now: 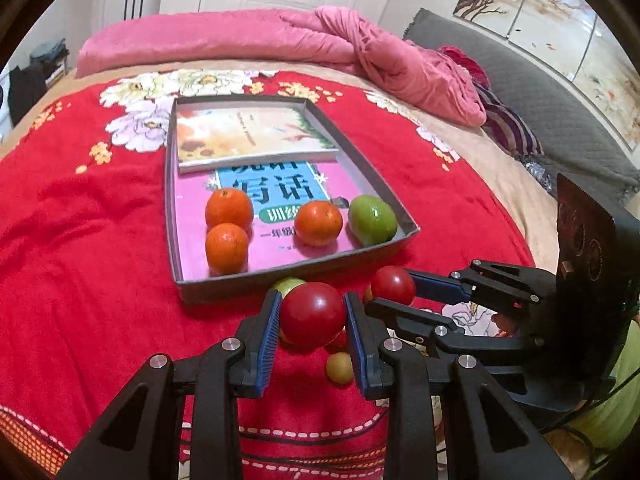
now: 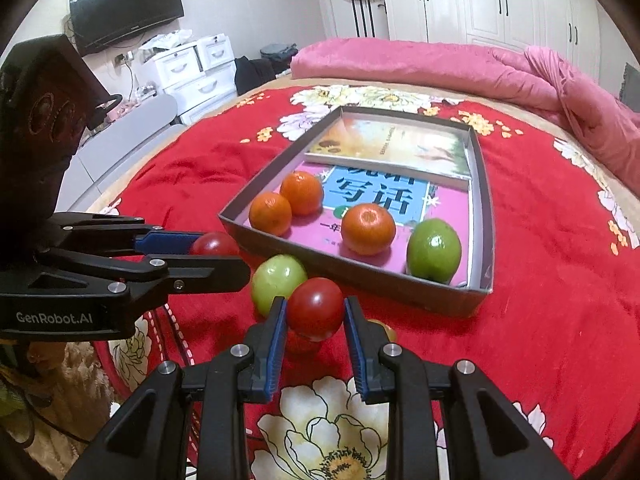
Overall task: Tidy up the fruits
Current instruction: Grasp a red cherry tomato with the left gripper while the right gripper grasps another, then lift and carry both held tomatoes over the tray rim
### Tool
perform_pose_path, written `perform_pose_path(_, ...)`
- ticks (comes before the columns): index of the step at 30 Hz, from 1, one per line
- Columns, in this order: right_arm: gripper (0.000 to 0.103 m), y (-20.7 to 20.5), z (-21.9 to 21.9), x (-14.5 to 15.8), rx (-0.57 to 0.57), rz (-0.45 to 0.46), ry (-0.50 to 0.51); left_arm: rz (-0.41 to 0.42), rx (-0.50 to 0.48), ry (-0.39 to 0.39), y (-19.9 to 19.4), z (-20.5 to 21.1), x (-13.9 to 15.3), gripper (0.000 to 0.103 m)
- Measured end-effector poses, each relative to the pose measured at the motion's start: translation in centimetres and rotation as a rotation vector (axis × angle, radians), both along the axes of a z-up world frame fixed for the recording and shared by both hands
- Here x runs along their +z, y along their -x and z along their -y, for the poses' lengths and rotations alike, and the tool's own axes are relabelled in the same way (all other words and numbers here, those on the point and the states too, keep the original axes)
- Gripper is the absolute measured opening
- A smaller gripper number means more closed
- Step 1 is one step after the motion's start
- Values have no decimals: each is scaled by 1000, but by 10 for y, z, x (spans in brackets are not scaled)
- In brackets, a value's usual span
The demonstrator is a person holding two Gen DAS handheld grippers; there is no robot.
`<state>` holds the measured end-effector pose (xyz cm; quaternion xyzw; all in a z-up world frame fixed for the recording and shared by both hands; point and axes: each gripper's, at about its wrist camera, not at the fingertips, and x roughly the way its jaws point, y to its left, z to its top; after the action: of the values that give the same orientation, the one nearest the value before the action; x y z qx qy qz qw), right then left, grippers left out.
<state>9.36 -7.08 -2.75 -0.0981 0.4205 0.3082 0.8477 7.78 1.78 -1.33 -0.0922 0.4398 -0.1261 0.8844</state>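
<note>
a red tomato [image 1: 313, 315] is pinched between the blue pads of the left tool [image 1: 313, 320], held above the red bedspread [image 1: 80, 260]. a second red tomato [image 2: 316, 308] is pinched in the same way by the right tool [image 2: 316, 318]. the two tools are held close together, just short of the near wall of the box [image 1: 224, 286].

a green apple [image 2: 279, 287] lies on the bedspread between the tools and the box, near its wall. a small yellowish fruit [image 1: 339, 367] is seen under the left tool, and another red fruit is partly hidden below the held tomatoes.

inside the box, three oranges [image 1: 229, 208] and a second green apple [image 1: 373, 220] are laid on a pink book [image 1: 276, 196]; two oranges touch at the left, the third sits beside the apple in the right near corner. a floral book [image 1: 252, 136] is laid at the far end.

a pink quilt [image 1: 240, 40] is piled behind the box. a tv [image 2: 126, 8] and white drawers [image 2: 188, 72] are shown only by the right view; a grey headboard [image 1: 540, 92] only by the left.
</note>
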Motion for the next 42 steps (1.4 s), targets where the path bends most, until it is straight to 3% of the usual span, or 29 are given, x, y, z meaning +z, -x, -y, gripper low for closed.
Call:
perform_pose_path(17,29,0,5,15,3,56,-34,79,36,-16,4,0,25,32)
perform_pose_path(42,29,-13,19,30,-54,108,-53,103,80,-22,-17,-4,25,32)
